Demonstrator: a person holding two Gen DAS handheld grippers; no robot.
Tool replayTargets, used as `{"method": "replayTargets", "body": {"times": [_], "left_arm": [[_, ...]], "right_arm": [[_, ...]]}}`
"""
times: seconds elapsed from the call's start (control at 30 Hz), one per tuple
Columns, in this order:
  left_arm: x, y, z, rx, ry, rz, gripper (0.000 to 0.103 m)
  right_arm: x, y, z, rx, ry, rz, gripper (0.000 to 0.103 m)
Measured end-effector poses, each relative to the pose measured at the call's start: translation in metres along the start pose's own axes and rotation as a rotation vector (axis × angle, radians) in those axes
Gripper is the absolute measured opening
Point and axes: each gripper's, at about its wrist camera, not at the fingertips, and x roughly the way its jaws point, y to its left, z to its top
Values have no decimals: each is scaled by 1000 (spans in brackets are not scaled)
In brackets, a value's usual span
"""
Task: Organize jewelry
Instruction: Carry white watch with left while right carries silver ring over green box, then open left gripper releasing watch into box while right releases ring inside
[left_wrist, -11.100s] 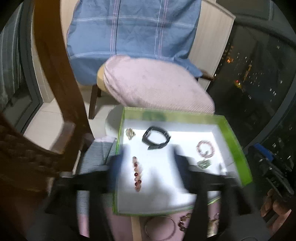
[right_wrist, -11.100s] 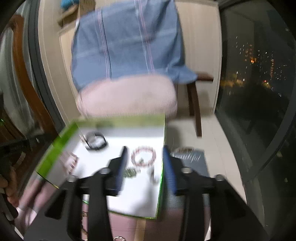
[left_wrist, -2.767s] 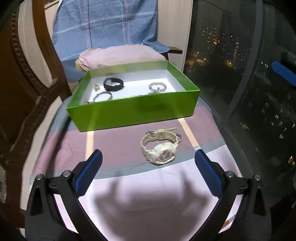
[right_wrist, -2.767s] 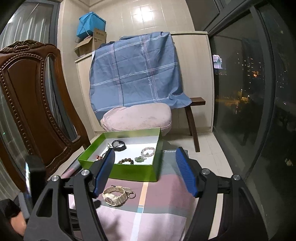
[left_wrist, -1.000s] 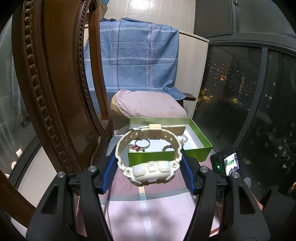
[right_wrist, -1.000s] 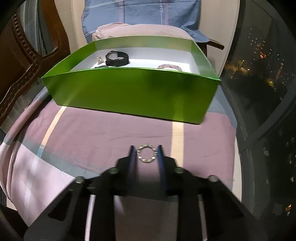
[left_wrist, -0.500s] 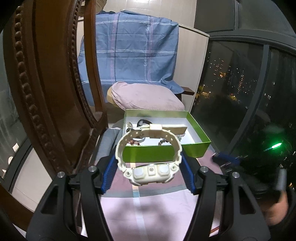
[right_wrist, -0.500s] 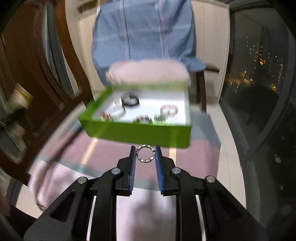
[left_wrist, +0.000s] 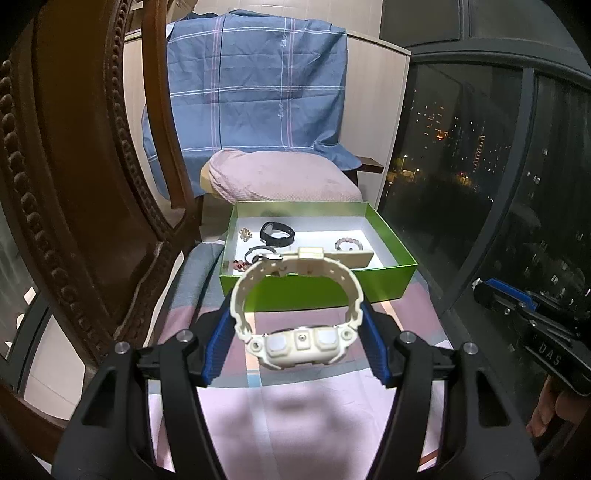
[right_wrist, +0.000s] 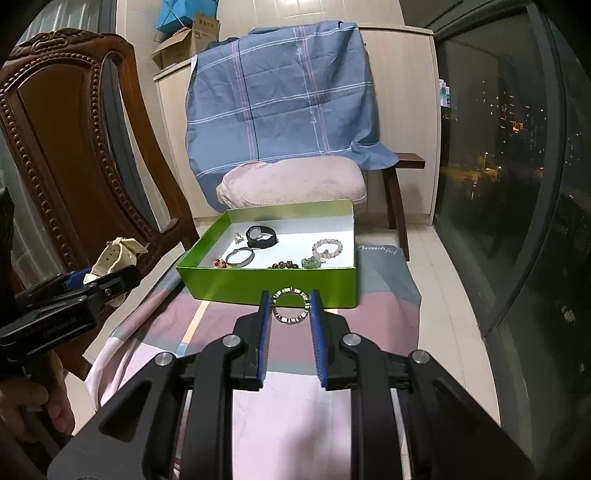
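My left gripper (left_wrist: 297, 328) is shut on a cream watch (left_wrist: 297, 341), its strap looping up in front of the green box (left_wrist: 317, 288). From the right wrist view the same watch (right_wrist: 112, 260) shows at the far left in that gripper. My right gripper (right_wrist: 290, 308) is shut on a small silver ring (right_wrist: 290, 305), held in the air just short of the green box (right_wrist: 266, 286). Inside the box lie a black watch (right_wrist: 261, 236), a silver bangle (right_wrist: 240, 256), a pale bead bracelet (right_wrist: 327, 247), dark beads and a green charm.
A carved wooden chair back (left_wrist: 92, 184) stands close on the left. Behind the box sit a pink cushion (right_wrist: 291, 182) and a blue checked cloth (right_wrist: 280, 99). Dark window glass (right_wrist: 517, 184) runs along the right. A striped pink cloth (right_wrist: 288, 406) covers the surface below.
The right gripper has lifted the silver ring off the cloth and now looks down at the box from higher up. The left gripper with the watch has moved slightly closer to the box.
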Motion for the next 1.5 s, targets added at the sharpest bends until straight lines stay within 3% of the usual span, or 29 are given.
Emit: {"method": "replayTargets", "body": {"times": [0.43,0.67,0.93,1.2,1.5], "left_arm": [[5,-2,3,-10,16,-2,61],[25,-2,23,-32,14,0,61],[90,2,58,-63,5,-23,61],[175,5,59,-84,139,-18,61],[200,13,50,-82,208,0,61]], "right_arm": [[5,-1,7,-2,-9,13,21],[26,-1,49,-42,-115,50,21],[99,-14,71,2,-66,31,21],[154,-29,67,34,20,-15,21],[173,-38,68,63,51,-43,21]]}}
